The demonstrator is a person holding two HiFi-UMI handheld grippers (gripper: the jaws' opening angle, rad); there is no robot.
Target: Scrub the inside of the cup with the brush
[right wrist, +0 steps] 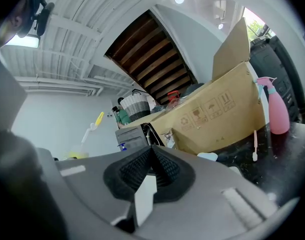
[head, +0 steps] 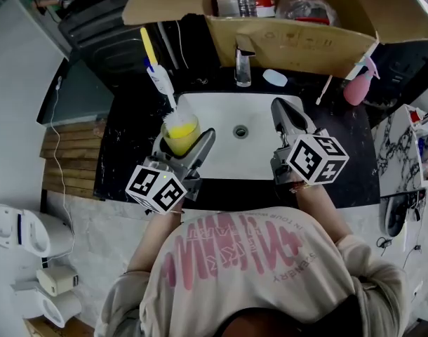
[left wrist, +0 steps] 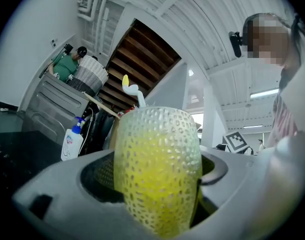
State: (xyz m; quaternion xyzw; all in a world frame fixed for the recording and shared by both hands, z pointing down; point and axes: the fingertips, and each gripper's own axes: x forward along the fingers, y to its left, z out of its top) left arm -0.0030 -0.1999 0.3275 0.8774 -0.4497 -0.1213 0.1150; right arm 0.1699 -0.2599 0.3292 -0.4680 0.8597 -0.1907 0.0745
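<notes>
light: bright, even | gripper views: fisheye, dark corners | foreground: soft focus

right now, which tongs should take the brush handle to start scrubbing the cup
Right. The right tongs are shut on nothing over the sink, so they are free. The left tongs are clamped on the cup, with the brush standing in it, handle up.

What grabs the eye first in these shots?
The yellow cup stands out, clamped in the left tongs at the left edge of the white sink, with a brush standing in it, handle slanting up. The right tongs hang over the sink's right side, shut on nothing. A big open cardboard box sits behind the sink.
</notes>
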